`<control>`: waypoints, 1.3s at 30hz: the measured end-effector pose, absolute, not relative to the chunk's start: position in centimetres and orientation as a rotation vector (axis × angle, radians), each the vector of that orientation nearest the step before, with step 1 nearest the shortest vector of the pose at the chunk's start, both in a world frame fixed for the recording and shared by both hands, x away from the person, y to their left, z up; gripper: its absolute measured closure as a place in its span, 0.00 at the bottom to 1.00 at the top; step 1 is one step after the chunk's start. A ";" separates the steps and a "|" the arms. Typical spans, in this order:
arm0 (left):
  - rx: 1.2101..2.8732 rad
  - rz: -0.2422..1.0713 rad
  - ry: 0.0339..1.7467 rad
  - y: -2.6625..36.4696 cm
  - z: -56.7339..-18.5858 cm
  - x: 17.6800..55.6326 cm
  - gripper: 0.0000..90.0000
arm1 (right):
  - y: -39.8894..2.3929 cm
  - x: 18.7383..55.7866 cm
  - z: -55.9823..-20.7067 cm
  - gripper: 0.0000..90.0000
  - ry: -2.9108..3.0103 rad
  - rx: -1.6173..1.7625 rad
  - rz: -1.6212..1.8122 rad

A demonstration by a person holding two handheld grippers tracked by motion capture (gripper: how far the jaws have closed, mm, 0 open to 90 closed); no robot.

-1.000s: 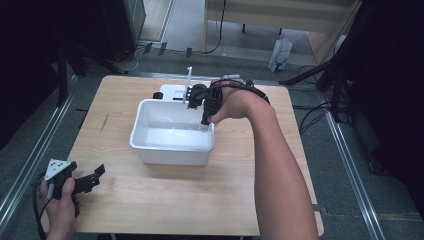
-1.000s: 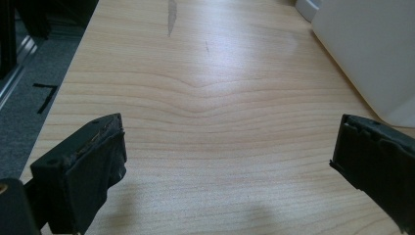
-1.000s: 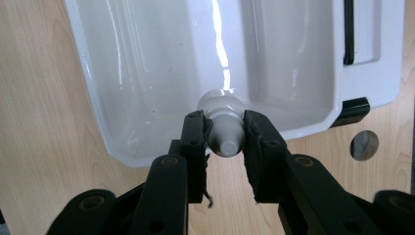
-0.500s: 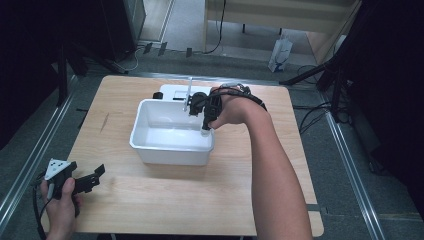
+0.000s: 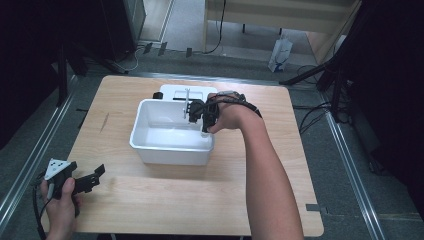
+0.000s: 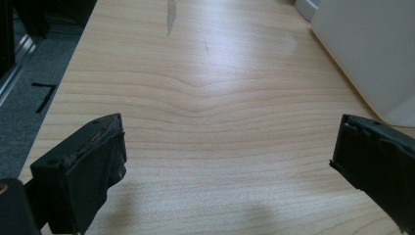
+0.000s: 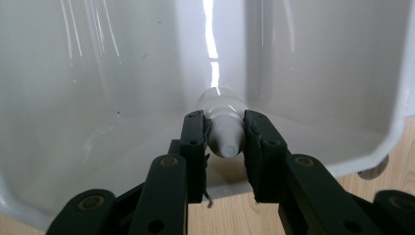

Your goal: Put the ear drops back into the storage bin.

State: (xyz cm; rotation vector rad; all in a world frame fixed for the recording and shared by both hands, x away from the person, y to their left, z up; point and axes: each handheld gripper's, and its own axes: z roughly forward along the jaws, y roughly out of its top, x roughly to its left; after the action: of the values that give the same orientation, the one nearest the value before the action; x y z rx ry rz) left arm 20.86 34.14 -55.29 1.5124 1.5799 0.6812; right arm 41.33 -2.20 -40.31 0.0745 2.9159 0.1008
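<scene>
Nearest to us, the left gripper point(image 5: 82, 181) rests at the near-left corner of the wooden table point(image 5: 280, 150), jaws spread wide with nothing between them; in the left gripper view we see bare wood between the jaws and the outer wall of the white tub point(image 6: 372, 54) to one side.

Further out, the right gripper point(image 7: 224, 142) is clenched on a small white plastic bottle point(image 7: 222, 125), held just above the tub's near-right corner, over the interior. We grip it at the neck, just behind the cap, with the body pointing away into the tub.

We judge the bottle light, rigid and smooth. Its round neck may slip or rotate between the flat jaws, so we keep the squeeze firm but moderate.

Obstructions: the tub's rim point(image 5: 172, 147) lies directly below the jaws, and its glossy walls enclose the space ahead. Beyond the tub, a white device with a thin upright rod point(image 5: 187, 102) stands against the far wall, close to the right gripper.
</scene>
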 end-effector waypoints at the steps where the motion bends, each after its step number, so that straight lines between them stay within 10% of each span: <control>1: 1.509 0.679 1.580 34.2 -55.3 20.9 0.00 | -2.1 41.4 -40.7 0.80 2.920 0.072 0.093; 39: 1.514 0.668 1.577 34.2 -55.3 20.9 0.00 | -0.8 42.7 -44.1 0.78 2.965 0.108 -0.058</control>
State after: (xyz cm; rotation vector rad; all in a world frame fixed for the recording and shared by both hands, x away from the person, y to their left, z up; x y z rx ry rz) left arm 20.90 34.16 -55.30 1.5139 1.5770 0.6677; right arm 42.75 -0.76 -44.06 0.1082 2.9650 -0.0582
